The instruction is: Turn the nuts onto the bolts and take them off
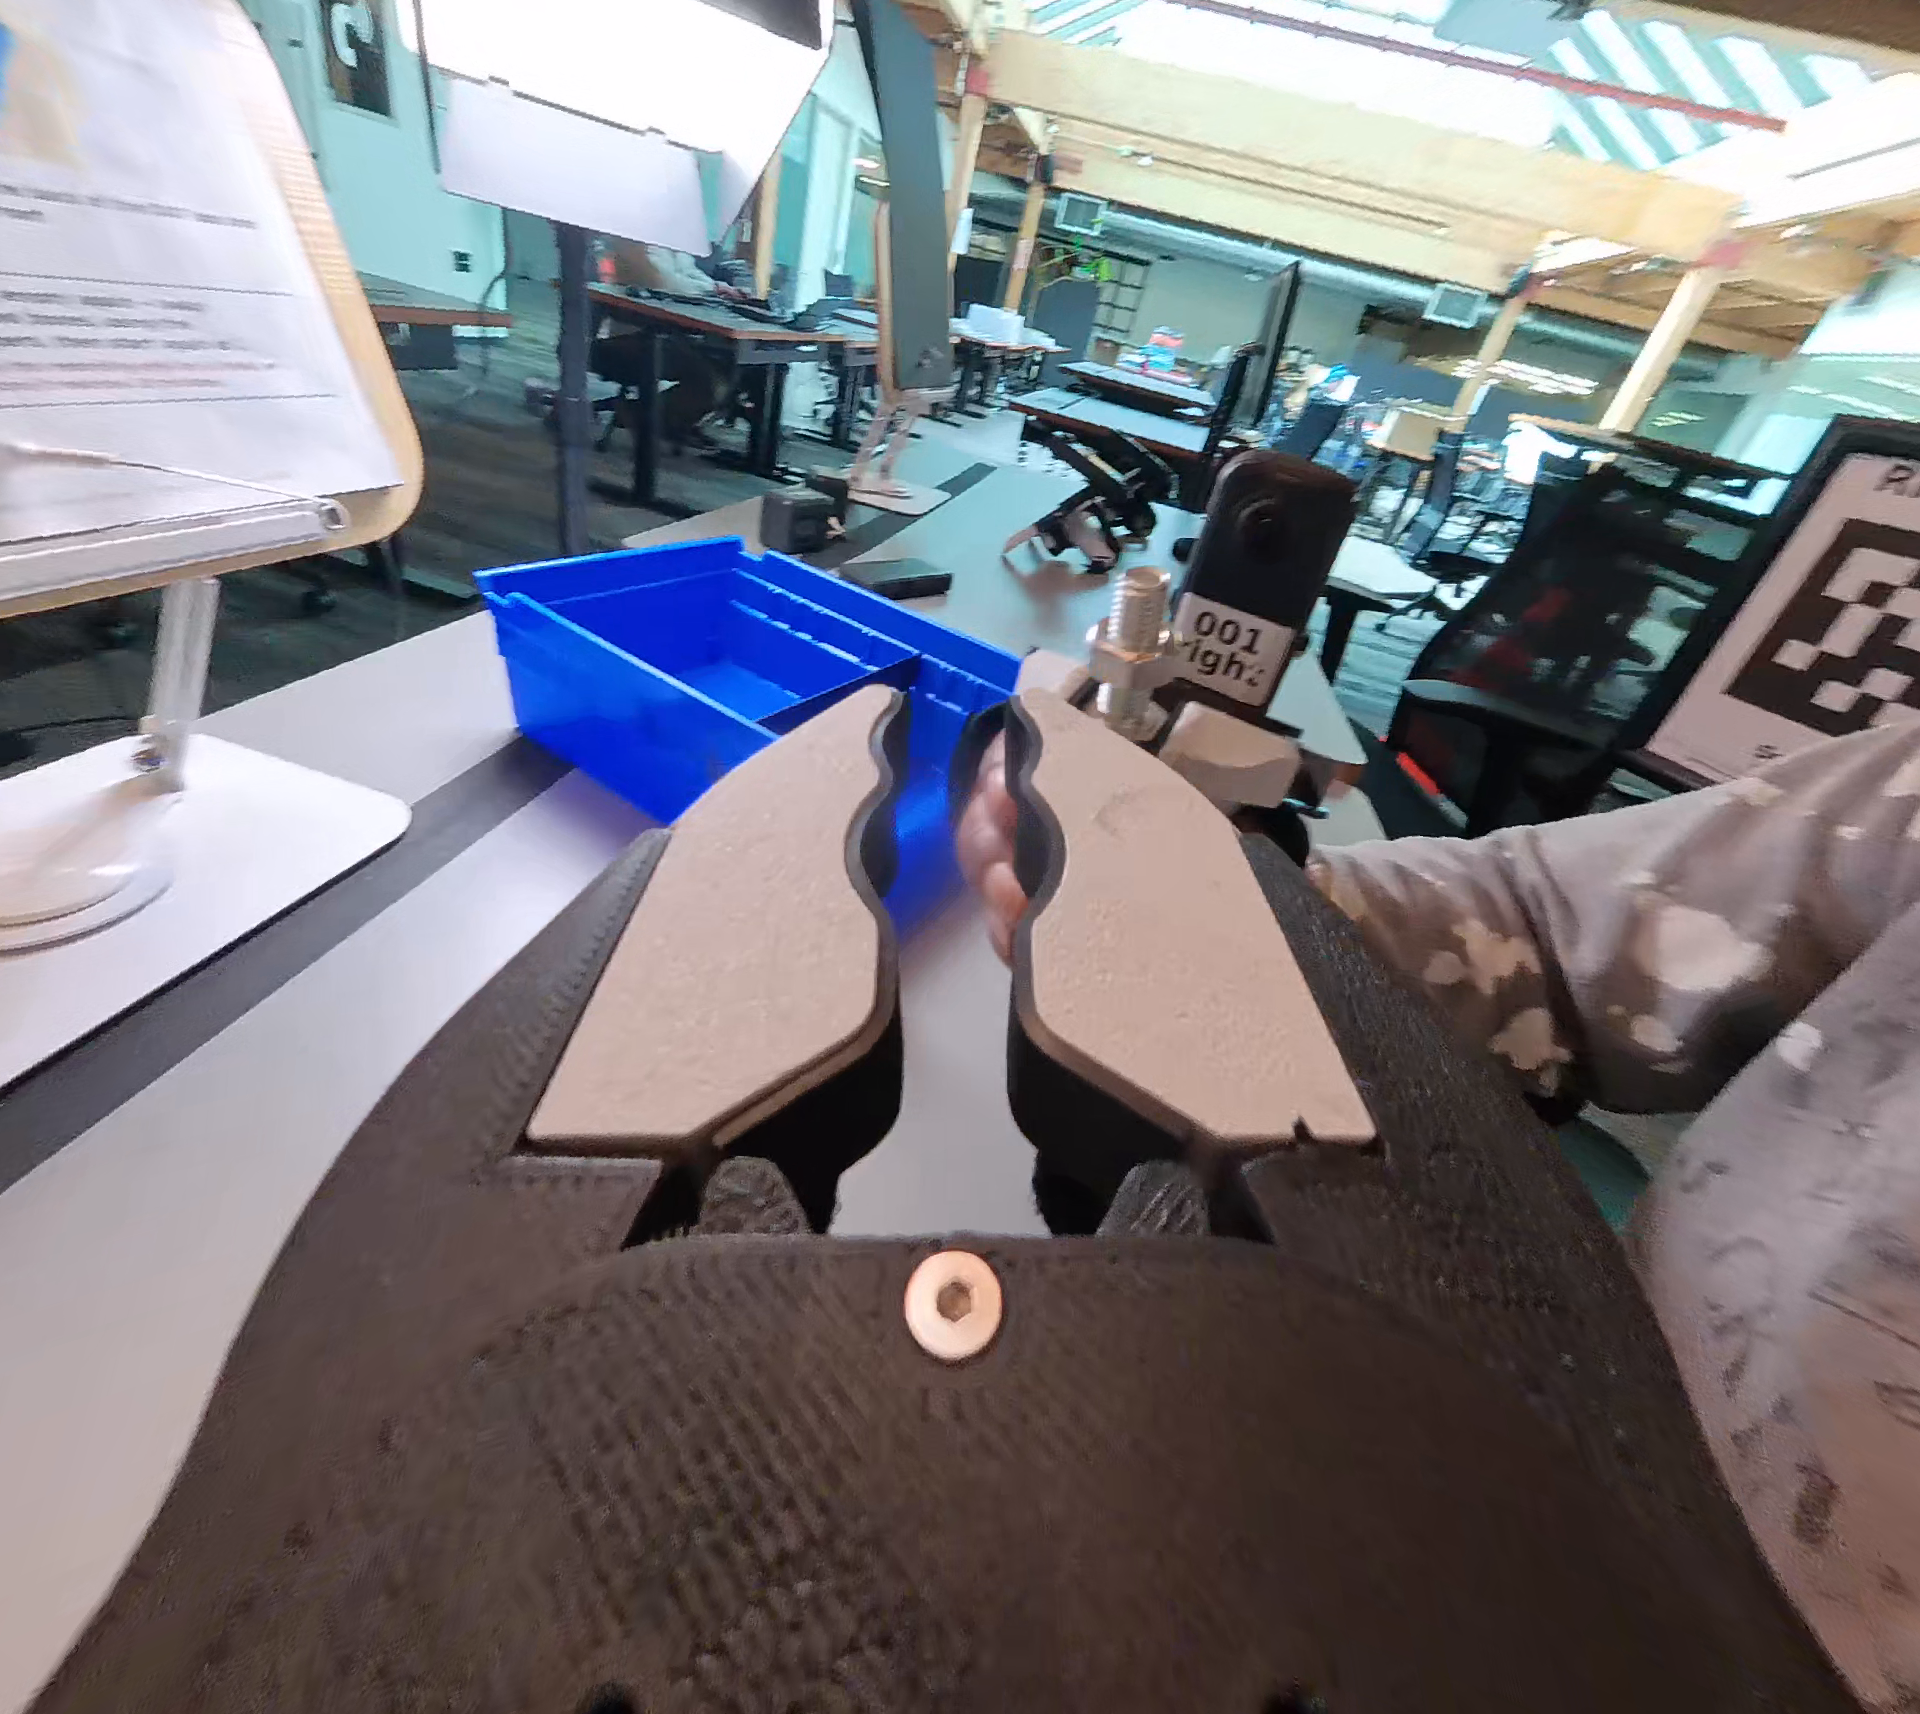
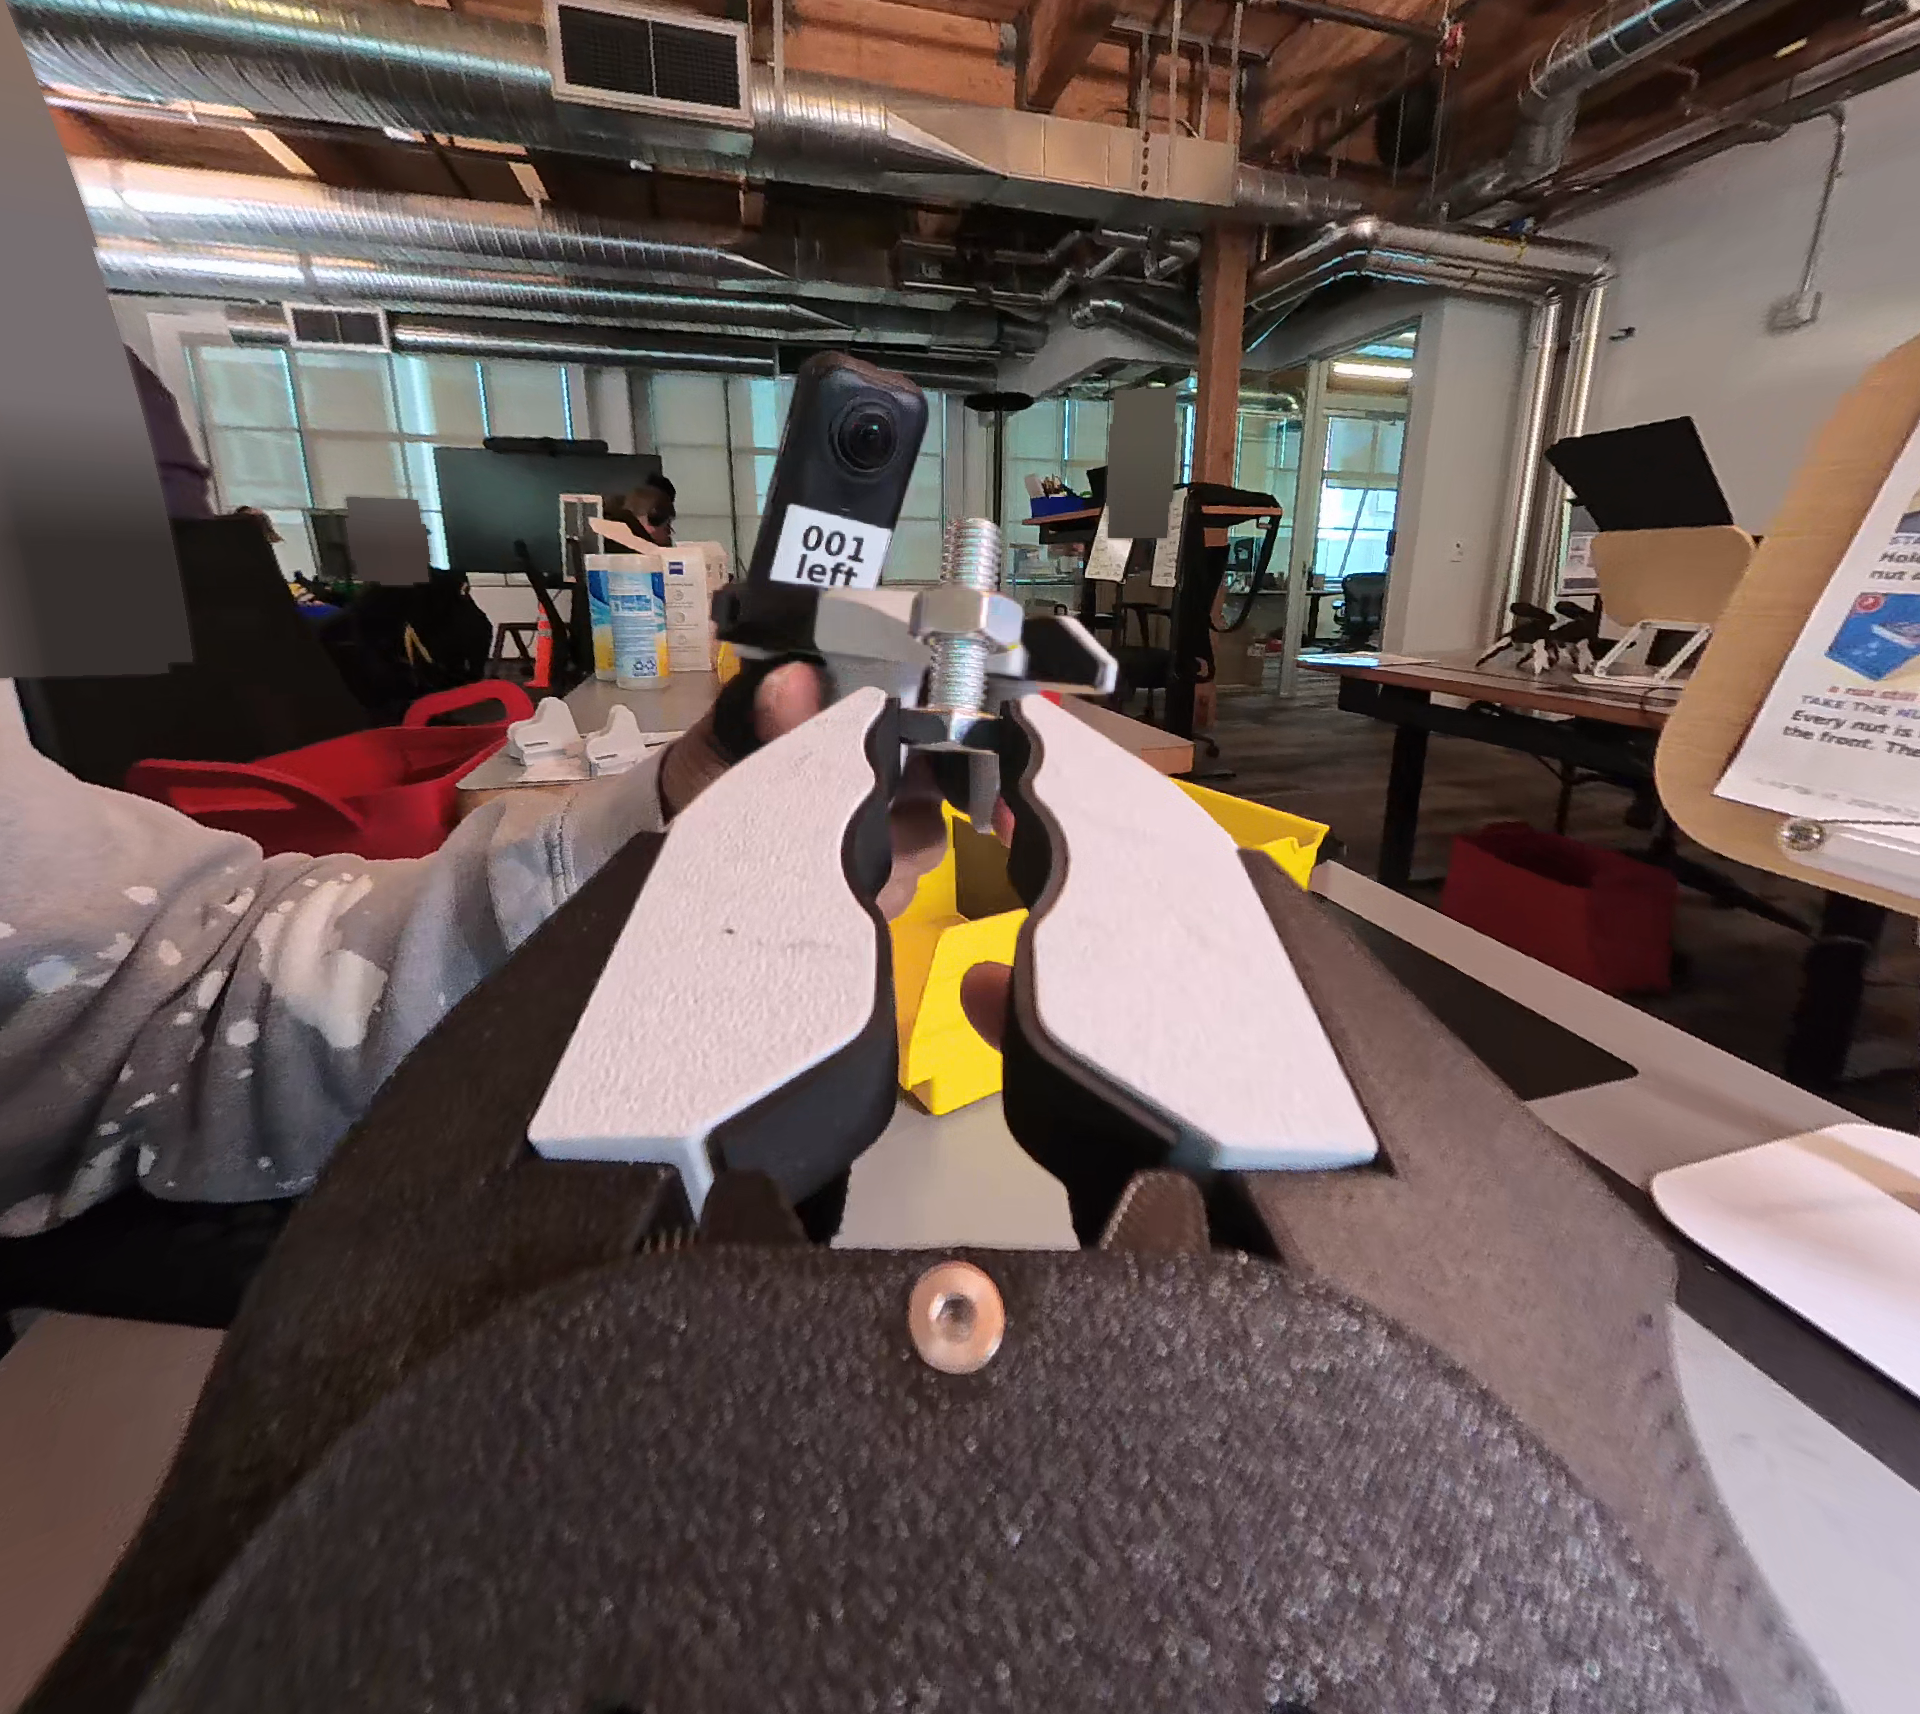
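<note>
The right gripper (image 2: pixel 958 714) was clamped on the lower end of the bolt (image 2: pixel 956 677) and held it up in the air above the yellow bin (image 2: pixel 1257 833), with its long axis close to upright and the threaded end pointing up. The nut (image 2: pixel 961 620) sat partway down the thread, with bare thread showing above and below it. The left gripper (image 1: pixel 958 714) faced it from the other side with its jaws a little apart and nothing between them; only the blue bin (image 1: pixel 665 688) and part of a hand showed through the gap. From that gripper the bolt lay just ahead and off to the right, past the tip of its right finger and about level with it. In the right wrist view the same fingers showed either side of the nut, seemingly just behind it. The left gripper was the free one and the nearer to the nut, so the next move probably called for a small shift right to bring its jaws around the nut, across the bolt's axis.
</note>
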